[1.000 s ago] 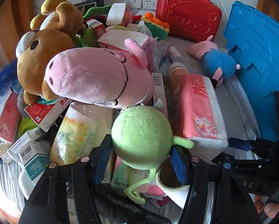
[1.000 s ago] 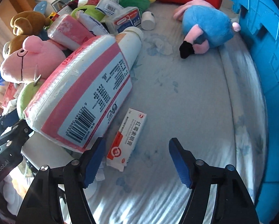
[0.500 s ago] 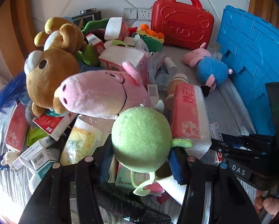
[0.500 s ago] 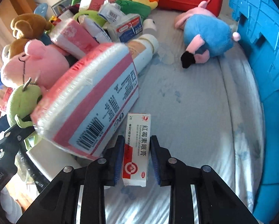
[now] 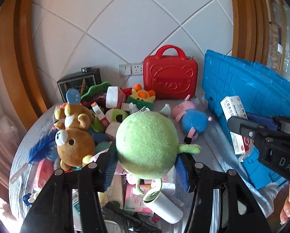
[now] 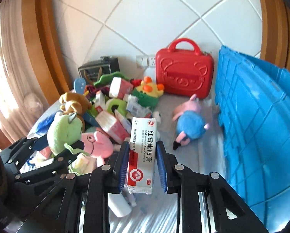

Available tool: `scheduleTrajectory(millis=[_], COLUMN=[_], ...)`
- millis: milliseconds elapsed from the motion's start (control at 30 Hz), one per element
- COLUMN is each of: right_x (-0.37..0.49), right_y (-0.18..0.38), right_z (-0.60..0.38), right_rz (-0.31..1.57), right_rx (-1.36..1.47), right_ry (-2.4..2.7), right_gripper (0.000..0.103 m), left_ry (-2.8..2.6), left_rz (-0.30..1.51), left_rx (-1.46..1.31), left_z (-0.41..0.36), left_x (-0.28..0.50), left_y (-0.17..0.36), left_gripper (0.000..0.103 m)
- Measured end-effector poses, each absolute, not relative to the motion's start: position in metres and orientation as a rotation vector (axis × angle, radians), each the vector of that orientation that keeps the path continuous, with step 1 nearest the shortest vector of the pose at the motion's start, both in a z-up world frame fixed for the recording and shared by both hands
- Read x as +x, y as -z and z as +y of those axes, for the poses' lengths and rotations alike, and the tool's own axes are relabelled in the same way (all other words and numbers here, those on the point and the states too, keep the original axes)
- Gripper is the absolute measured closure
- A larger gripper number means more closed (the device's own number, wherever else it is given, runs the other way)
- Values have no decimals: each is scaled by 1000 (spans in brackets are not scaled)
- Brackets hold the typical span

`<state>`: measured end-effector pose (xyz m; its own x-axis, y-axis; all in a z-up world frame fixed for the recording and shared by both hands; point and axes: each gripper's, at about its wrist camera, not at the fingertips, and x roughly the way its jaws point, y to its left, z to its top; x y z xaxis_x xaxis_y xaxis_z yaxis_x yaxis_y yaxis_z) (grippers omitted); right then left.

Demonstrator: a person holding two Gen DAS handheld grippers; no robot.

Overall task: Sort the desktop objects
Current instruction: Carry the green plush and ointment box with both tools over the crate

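Left wrist view: we see the left claw at lower centre, its blue pads closed against the sides of a round green plush toy, which it holds clear above the heap. Behind, at centre left, a brown plush bear sits among tissue packs and small boxes; a white cylindrical bottle lies below the toy.

Right wrist view: we see the right claw at lower centre, its pads nearly together and pressed on the long sides of a red-and-white ointment box, which stands upright between them, printed face toward the camera. The same box appears at the right edge of the left view, in front of the blue crate.

Surroundings: a blue plastic crate fills the right of the frame; a red hard case stands upright against the tiled wall at upper centre. A pink pig in blue lies between case and crate on what may be a cloth-covered counter; a pink pig head lies at lower left.
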<state>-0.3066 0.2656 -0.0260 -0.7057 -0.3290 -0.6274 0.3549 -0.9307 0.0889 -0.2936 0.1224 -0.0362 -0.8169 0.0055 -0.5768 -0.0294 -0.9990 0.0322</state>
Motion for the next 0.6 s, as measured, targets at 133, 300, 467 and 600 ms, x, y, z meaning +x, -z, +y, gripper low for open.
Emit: scheduleTrajectory(millis=[133,300,467,600], right_x=[-282,-256,-241,-240], right_y=[-12,-65,-99,-104], right_z=[283,328,399,464], right_rz=[75,96,67,53], right_rx=[847,714,606,584], right_ry=[2710,2832,2973,3025], right_gripper=[76,76,76,76], left_ry=[-2937,-2870,-2825,-2801], left_rz=[68,94,133,125], left_rx=[-821,-704,-612,-571], left_z=[146,196,260,329], left_x=[-281,-275,-271,-273], left_y=[9,-28,-54,-66], left_gripper=[51,50,50,50])
